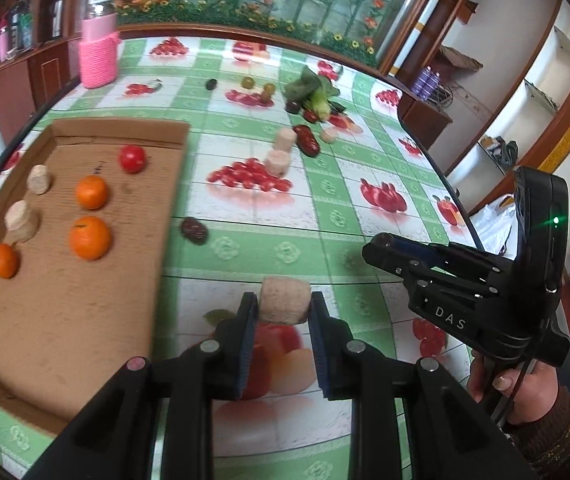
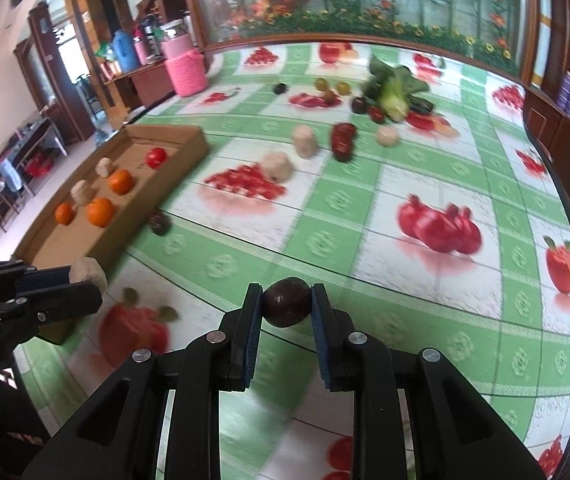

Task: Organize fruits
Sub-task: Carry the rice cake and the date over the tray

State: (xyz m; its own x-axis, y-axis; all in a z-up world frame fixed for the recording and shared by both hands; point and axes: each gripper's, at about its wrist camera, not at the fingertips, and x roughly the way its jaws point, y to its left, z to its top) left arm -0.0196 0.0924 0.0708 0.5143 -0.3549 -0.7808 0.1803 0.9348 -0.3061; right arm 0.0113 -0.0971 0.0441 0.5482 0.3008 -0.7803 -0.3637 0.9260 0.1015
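Observation:
My left gripper (image 1: 284,307) is shut on a beige cylinder piece (image 1: 285,300), held above the table right of the cardboard tray (image 1: 65,320). It also shows in the right wrist view (image 2: 89,276). My right gripper (image 2: 286,307) is shut on a dark round fruit (image 2: 286,307); it shows at the right in the left wrist view (image 1: 383,250). The tray holds three oranges (image 1: 90,237), a red tomato (image 1: 132,159) and two beige pieces (image 1: 23,220). A dark date (image 1: 194,230) lies beside the tray.
More beige pieces (image 1: 277,162), a red date (image 1: 307,140), small round fruits (image 1: 248,81) and leafy greens (image 1: 313,92) lie at the table's far side. A pink knitted jar (image 1: 99,54) stands at the back left. The table edge curves on the right.

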